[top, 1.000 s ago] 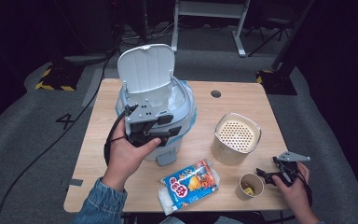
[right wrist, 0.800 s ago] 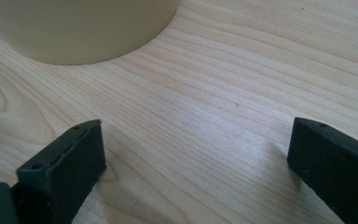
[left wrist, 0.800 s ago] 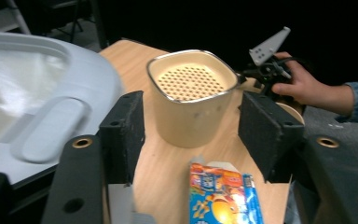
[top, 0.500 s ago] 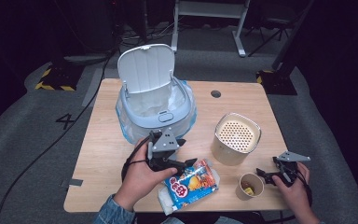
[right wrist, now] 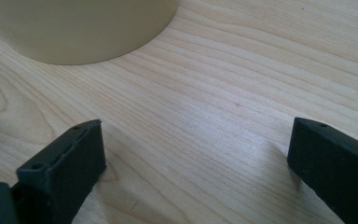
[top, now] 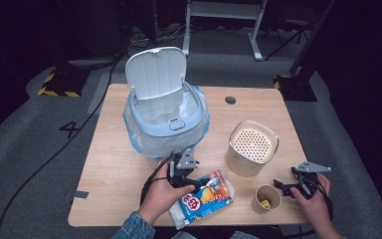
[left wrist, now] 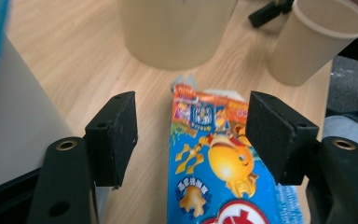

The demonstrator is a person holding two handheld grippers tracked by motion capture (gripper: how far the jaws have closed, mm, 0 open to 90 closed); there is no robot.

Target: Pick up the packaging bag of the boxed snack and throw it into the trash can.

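The left gripper (left wrist: pixel 191 135), jaws just opened wide, straddles a blue snack bag (left wrist: pixel 214 172) printed with a yellow cartoon fish, unreadable Chinese lettering, near the paper cup (left wrist: pixel 314 39); the right gripper (right wrist: pixel 196 163) is spread.

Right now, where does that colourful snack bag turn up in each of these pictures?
High view: the snack bag lies at the table's near edge, beside the left gripper.
Left gripper view: it fills the lower middle, between open jaws that do not touch it.
Right gripper view: bare wood and a beige base, no bag.
Shared landmark: the paper cup, right of the bag in the high view, upper right in the left gripper view.
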